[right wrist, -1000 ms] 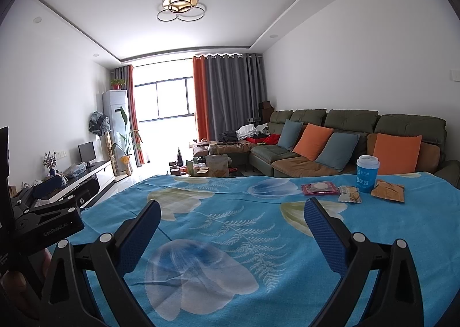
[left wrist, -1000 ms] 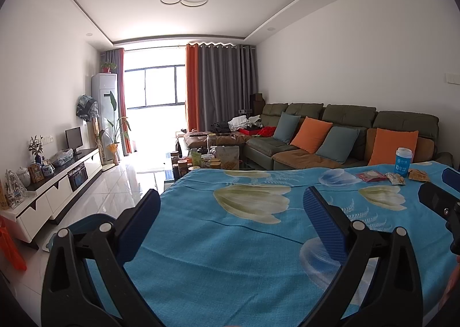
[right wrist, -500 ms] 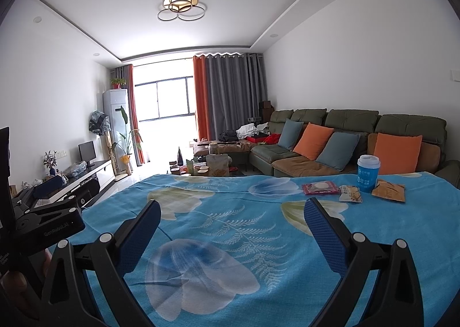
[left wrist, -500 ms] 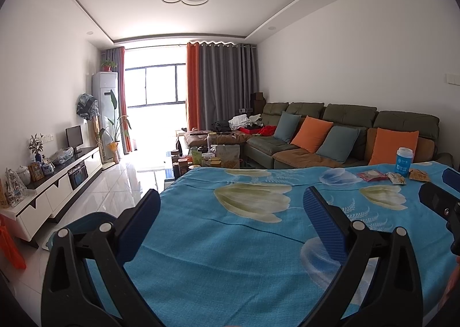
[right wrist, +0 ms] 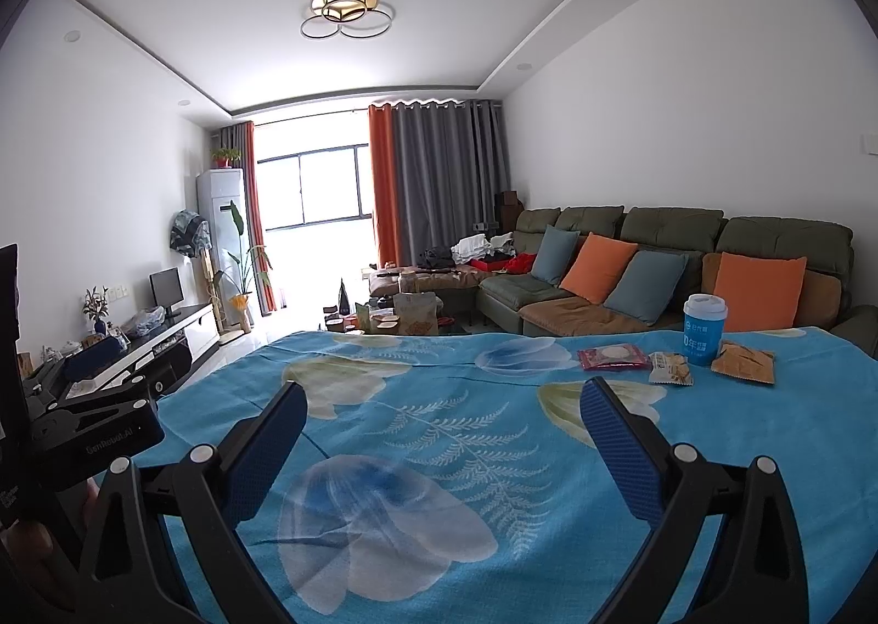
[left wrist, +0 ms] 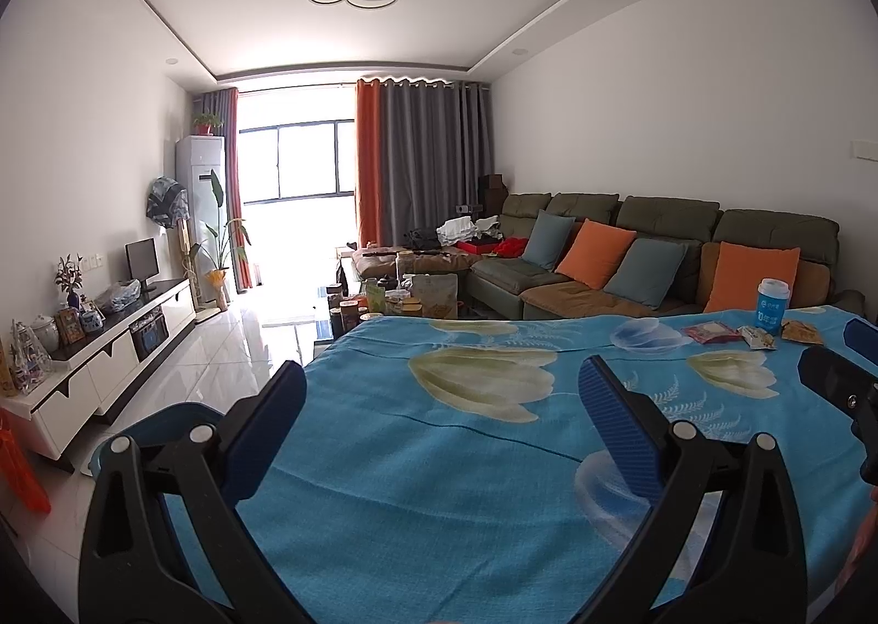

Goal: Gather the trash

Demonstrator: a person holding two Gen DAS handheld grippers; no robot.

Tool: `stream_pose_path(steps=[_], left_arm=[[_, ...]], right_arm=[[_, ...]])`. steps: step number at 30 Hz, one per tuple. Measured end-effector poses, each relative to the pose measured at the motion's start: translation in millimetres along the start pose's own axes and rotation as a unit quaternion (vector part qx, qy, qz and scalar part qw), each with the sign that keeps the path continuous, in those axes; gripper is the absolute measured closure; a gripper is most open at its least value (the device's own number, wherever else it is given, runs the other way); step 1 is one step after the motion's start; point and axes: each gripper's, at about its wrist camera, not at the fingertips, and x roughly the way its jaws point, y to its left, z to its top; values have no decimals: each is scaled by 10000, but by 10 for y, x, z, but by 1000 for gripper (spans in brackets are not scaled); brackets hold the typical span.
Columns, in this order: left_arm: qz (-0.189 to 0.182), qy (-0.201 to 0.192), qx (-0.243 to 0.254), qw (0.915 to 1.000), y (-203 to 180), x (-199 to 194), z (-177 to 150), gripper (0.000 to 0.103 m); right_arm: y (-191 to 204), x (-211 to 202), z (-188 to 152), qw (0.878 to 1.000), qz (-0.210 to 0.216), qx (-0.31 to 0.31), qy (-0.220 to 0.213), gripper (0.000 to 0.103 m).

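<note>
Both the left hand-held gripper (left wrist: 442, 404) and right hand-held gripper (right wrist: 443, 418) gape empty. Wrappers (right wrist: 613, 357) and a blue cup (right wrist: 703, 329) cluster at the tabletop's (right wrist: 439, 448) far right edge; approach low, pinching one wrapper's edge.

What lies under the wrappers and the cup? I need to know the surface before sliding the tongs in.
A blue flowered cloth lies under the red wrapper and cup. The surface beneath it is covered.

Ahead and right of the grippers lie three snack wrappers: a red one (right wrist: 613, 358), a pale one (right wrist: 669, 369) and an orange one (right wrist: 743, 361). Among them stands one blue cup (right wrist: 703, 329). Beyond, four cushions, two orange (right wrist: 760, 291) and two grey-blue (right wrist: 646, 279).
</note>
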Motion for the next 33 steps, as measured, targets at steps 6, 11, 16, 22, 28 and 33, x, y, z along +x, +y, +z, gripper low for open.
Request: stream_pose_path(steps=[6, 11, 16, 22, 28, 33], left_arm=[[-5, 12, -4, 10000, 9, 3, -18, 5], [-7, 12, -3, 10000, 3, 6, -14, 5], [-7, 24, -11, 10000, 9, 6, -19, 5], [-23, 63, -15, 10000, 14, 15, -68, 5], [-39, 89, -22, 10000, 9, 33, -93, 5], [-20, 75, -13, 10000, 20, 41, -85, 5]], right_arm=[[0, 18, -8, 10000, 0, 4, 10, 7], [5, 34, -13, 10000, 5, 11, 22, 7], [8, 24, -13, 10000, -5, 13, 14, 7], [5, 32, -22, 10000, -5, 24, 23, 7], [4, 42, -23, 10000, -8, 19, 27, 7], [6, 46, -20, 10000, -10, 20, 34, 7]])
